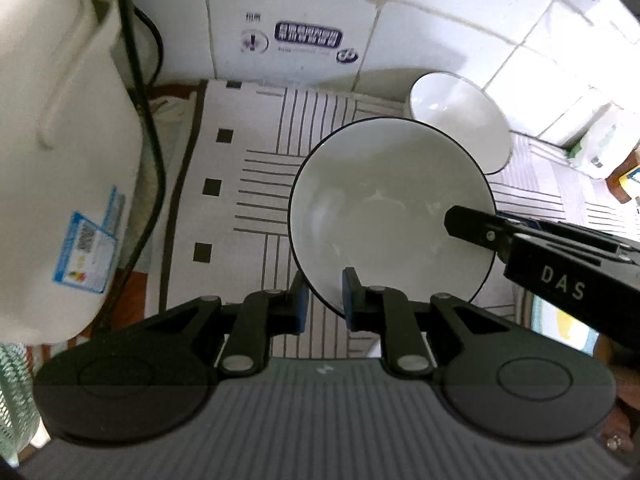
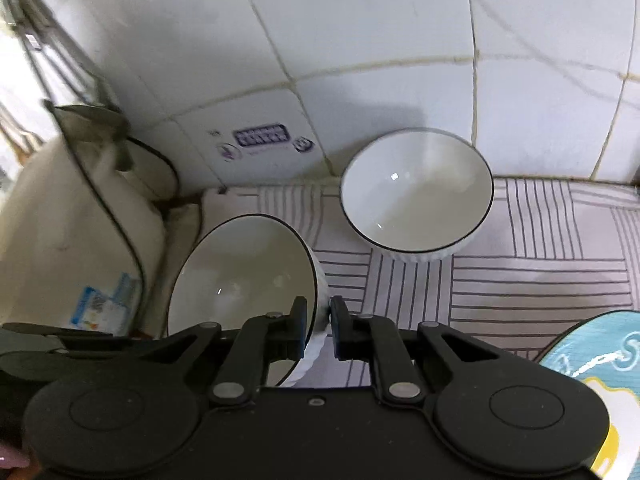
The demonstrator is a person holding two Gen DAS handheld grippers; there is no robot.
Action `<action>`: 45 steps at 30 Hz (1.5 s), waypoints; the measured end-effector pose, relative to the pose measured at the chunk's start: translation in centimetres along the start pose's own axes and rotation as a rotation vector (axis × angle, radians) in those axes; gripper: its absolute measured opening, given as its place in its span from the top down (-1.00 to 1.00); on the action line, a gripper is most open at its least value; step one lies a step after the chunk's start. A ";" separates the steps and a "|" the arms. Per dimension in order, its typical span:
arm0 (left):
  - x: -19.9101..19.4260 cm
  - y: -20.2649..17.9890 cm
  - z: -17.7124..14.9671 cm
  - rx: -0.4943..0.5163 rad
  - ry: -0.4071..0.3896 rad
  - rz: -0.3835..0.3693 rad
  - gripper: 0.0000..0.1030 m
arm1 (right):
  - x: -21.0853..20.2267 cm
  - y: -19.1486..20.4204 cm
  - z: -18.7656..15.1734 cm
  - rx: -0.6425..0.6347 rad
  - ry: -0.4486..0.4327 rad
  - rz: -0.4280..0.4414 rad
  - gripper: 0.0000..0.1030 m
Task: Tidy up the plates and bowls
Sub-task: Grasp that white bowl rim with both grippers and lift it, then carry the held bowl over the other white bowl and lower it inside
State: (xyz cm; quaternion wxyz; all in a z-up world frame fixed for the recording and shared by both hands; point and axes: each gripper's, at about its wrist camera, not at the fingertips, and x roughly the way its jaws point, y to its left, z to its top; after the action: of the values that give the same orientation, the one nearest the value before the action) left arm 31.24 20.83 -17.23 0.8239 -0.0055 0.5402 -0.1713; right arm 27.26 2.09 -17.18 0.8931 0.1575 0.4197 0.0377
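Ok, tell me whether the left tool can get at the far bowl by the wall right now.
Probably not directly: the left tool straddles the near bowl's rim, and that bowl lies between it and the far bowl. It must clear that first.

The left gripper (image 1: 324, 296) and the right gripper (image 2: 318, 330) each clamp the near bowl's (image 1: 384, 208) rim between narrowed fingers.

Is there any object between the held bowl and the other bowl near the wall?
Nothing visible. The held white black-rimmed bowl, gripped by the right gripper and left gripper, faces only bare striped mat before the white ribbed bowl.
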 end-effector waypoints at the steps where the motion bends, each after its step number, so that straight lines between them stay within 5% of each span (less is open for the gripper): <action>1: -0.8 -0.3 -0.2 0.000 -0.009 0.003 0.70 | -0.7 0.1 0.0 -0.008 -0.011 0.008 0.68; 11: -8.2 -5.1 -2.5 0.019 -0.105 0.071 0.69 | -7.5 -1.6 0.2 -0.035 -0.075 0.147 0.67; 22: -12.4 -8.9 -6.9 -0.044 -0.110 0.124 0.69 | -14.0 -2.0 -2.4 -0.204 -0.133 0.198 0.66; 35: -9.9 -9.4 -10.8 -0.138 -0.037 0.168 0.69 | -12.9 -3.7 -5.8 -0.248 -0.067 0.264 0.65; 45: -6.7 -8.6 -10.8 -0.161 0.005 0.201 0.67 | -10.3 -3.5 -7.4 -0.327 -0.050 0.237 0.65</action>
State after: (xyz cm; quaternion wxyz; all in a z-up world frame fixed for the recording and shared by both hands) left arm 16.78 16.53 -14.11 0.8325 -0.0168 0.5521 -0.0441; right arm 14.79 -1.44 -15.09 0.9062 0.0595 0.3641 0.2065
